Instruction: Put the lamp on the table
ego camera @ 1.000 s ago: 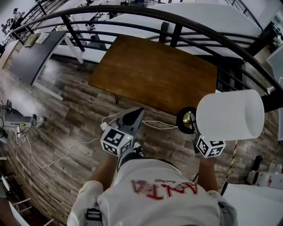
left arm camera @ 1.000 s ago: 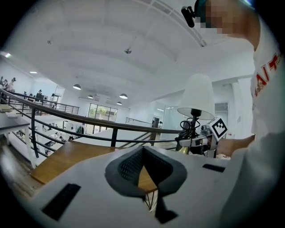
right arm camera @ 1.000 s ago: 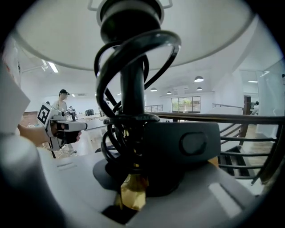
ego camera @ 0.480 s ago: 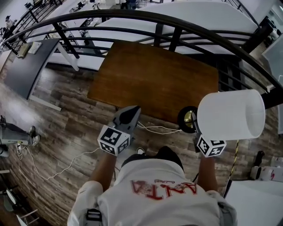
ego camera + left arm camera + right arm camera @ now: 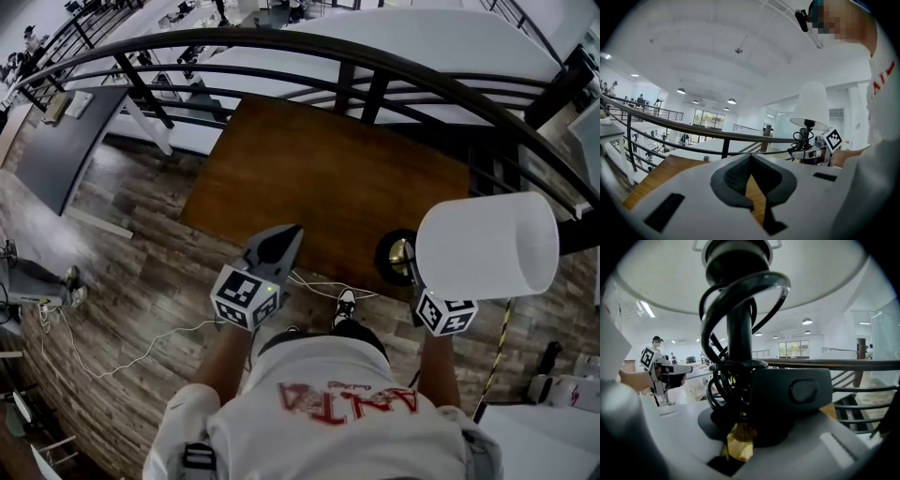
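Note:
The lamp has a white drum shade (image 5: 487,246), a black stem wound with black cord (image 5: 739,333) and a round black base (image 5: 398,255). My right gripper (image 5: 413,274) is shut on the lamp's stem near the base, on a gold fitting (image 5: 738,441). It holds the lamp in the air, the base over the near right edge of the brown wooden table (image 5: 328,178). My left gripper (image 5: 287,236) is shut and holds nothing, its tips at the table's near edge. The left gripper view shows the lamp (image 5: 813,105) off to its right.
A curved black railing (image 5: 375,56) runs close behind the table. A white cable (image 5: 141,328) trails over the plank floor at the left. A grey table (image 5: 56,131) stands at the far left. The person's shoe (image 5: 344,305) is just below the table edge.
The person has stepped closer to the table. The lamp's base, earlier over the floor beside the table, now hangs over its near edge. Both grippers stay shut.

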The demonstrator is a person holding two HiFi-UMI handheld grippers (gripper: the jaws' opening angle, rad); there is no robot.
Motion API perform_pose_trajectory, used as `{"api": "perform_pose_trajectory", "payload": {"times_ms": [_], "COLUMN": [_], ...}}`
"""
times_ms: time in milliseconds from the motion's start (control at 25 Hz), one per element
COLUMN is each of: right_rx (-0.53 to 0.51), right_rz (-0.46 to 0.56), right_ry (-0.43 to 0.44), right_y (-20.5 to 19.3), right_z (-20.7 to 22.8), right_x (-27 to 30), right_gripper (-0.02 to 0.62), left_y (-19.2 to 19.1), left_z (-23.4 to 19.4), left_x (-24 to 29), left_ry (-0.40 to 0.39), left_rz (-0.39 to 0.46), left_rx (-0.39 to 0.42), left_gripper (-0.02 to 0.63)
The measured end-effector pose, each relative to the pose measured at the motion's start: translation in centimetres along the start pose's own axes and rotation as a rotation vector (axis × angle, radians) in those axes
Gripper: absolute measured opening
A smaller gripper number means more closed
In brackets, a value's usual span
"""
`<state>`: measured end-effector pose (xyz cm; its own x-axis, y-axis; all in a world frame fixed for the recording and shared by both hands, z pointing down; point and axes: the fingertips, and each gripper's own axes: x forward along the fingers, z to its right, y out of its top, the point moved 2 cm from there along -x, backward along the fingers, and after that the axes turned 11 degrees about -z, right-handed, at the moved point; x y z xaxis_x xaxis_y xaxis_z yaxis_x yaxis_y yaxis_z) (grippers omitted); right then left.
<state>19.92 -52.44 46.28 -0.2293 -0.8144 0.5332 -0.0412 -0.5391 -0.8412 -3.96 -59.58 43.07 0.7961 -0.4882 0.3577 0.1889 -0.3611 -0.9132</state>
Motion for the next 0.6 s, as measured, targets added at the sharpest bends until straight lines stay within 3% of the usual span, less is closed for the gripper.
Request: {"api": "perform_pose_trajectory", "payload": {"times_ms": [320, 600], "right_rx": [-0.036, -0.006], "right_rz": [-0.004, -0.022], "right_ry": [-0.014, -0.055], "right_y": [2.2, 2.0], "right_z": [8.6, 17.4], "right_x": [1.0, 1.6], "right_gripper": [0.074, 0.074], "left_y": [2.9, 3.6], "left_z": [2.6, 5.4], "left_x": [7.8, 14.7], "left_ry": [-0.001, -0.023], "left_rz": [-0.005, -0.044], "left_rx": [0.008, -0.007], "left_gripper": [0.006, 0.006]}}
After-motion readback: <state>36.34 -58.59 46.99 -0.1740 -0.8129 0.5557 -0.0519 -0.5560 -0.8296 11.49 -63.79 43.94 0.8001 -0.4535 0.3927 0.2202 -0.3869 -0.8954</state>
